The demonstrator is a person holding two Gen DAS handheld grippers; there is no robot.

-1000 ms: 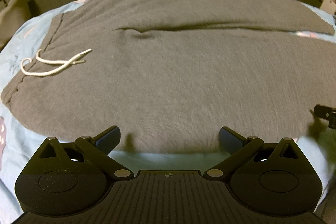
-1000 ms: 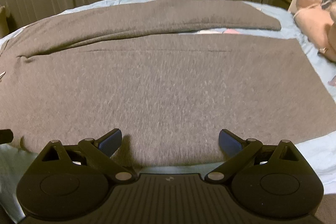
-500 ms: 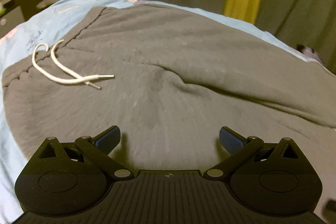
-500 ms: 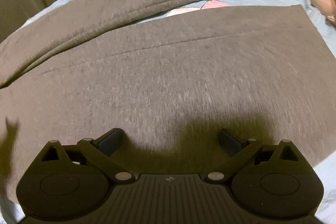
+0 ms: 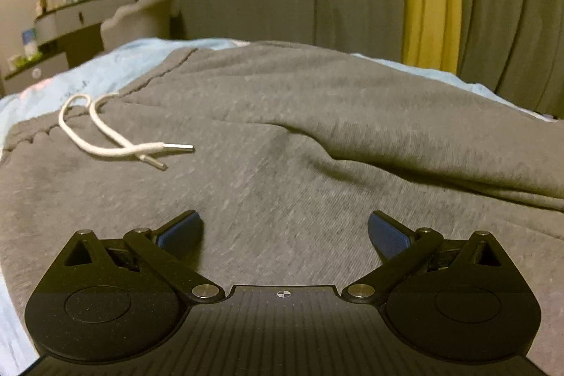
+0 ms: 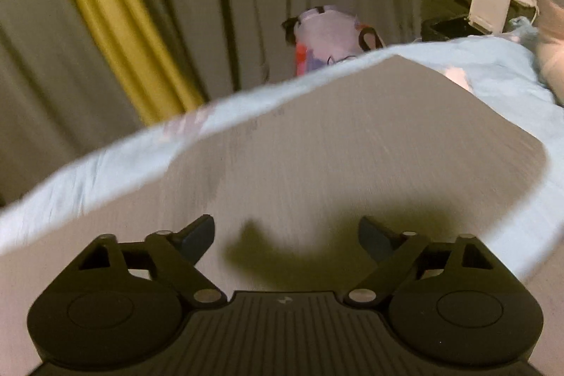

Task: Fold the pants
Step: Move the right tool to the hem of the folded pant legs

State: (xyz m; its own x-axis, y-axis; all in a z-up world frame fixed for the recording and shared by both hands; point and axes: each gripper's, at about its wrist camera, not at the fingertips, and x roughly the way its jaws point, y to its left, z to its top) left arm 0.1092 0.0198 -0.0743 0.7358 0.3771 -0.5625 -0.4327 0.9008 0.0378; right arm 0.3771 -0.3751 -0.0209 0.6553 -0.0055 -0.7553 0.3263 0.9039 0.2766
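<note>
Gray pants (image 5: 282,143) lie spread flat across a blue-sheeted bed (image 6: 116,161), ready for folding, as the left gripper (image 5: 284,229) near the drawstring (image 5: 105,133) and the right gripper (image 6: 286,235) over a leg hover wide open, holding nothing.

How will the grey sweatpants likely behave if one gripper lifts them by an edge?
The grey sweatpants would probably drape and sag: the fabric already lies in soft ridges on the bed sheet. The knit looks thick, so likely fairly heavy, not slippery. The loose white drawstring may dangle.
</note>
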